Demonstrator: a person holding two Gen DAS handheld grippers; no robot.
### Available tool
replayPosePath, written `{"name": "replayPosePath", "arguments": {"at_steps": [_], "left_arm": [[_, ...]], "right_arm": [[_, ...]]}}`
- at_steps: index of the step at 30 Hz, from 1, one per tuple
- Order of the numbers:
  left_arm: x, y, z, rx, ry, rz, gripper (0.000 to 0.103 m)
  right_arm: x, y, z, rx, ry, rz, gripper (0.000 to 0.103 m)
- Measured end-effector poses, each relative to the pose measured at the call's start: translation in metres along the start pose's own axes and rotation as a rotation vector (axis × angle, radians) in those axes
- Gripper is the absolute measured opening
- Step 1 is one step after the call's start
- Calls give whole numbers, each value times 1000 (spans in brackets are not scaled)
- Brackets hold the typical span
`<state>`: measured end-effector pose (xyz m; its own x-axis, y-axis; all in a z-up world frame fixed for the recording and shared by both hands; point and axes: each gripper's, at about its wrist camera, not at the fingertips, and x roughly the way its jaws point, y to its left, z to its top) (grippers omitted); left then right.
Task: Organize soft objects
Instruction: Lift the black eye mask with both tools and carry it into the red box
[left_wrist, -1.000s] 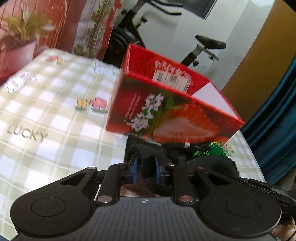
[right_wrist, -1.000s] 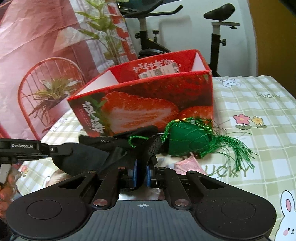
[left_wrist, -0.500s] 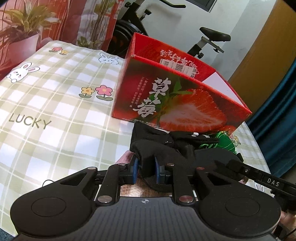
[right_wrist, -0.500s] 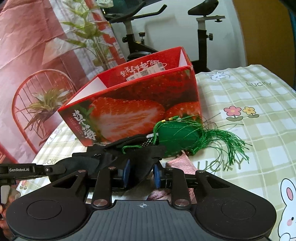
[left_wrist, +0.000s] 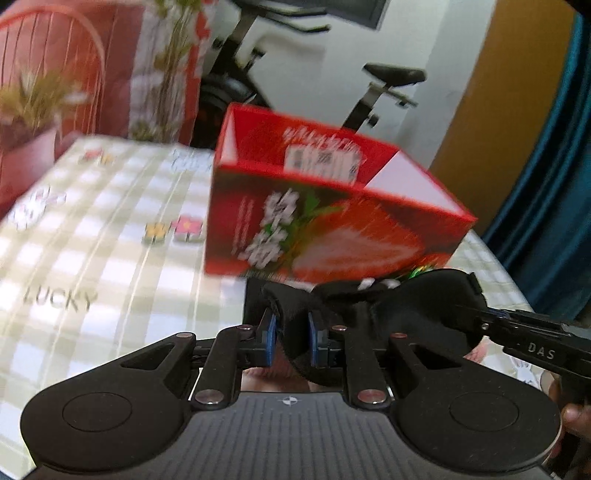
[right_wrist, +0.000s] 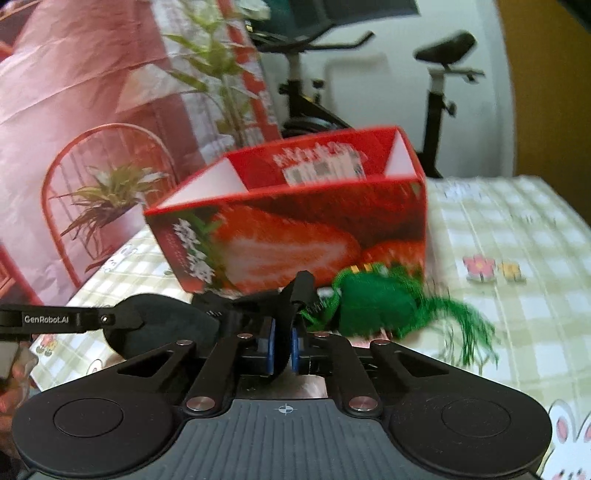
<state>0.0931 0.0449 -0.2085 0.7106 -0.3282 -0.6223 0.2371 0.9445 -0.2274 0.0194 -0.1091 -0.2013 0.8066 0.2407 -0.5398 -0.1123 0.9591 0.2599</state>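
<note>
A black soft eye mask (left_wrist: 391, 314) hangs between my two grippers, in front of the open red strawberry box (left_wrist: 332, 218). My left gripper (left_wrist: 290, 334) is shut on one end of the mask. My right gripper (right_wrist: 282, 345) is shut on the other end (right_wrist: 291, 306); the mask's rounded part (right_wrist: 162, 325) shows at its left. The right gripper's finger also shows in the left wrist view (left_wrist: 524, 332). A green tasselled pouch (right_wrist: 380, 302) lies by the box's front. A pink soft item (right_wrist: 317, 387) lies under the grippers, mostly hidden.
The box (right_wrist: 295, 221) stands on a table with a green checked cloth (left_wrist: 92, 266). An exercise bike (right_wrist: 436, 92), potted plants (right_wrist: 107, 195) and a red wire chair stand behind the table. A blue curtain (left_wrist: 554, 184) hangs at the right.
Both grippers have lifted with the black mask, and the right gripper has closed on its end. The views are blurred from motion.
</note>
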Motion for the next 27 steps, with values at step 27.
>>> {"name": "replayPosePath", "arguments": {"at_steps": [27], "left_arm": [[3,-24,130,108,-269,18,18]], "right_arm": [[22,3,165,-142,-149,14,8]]}}
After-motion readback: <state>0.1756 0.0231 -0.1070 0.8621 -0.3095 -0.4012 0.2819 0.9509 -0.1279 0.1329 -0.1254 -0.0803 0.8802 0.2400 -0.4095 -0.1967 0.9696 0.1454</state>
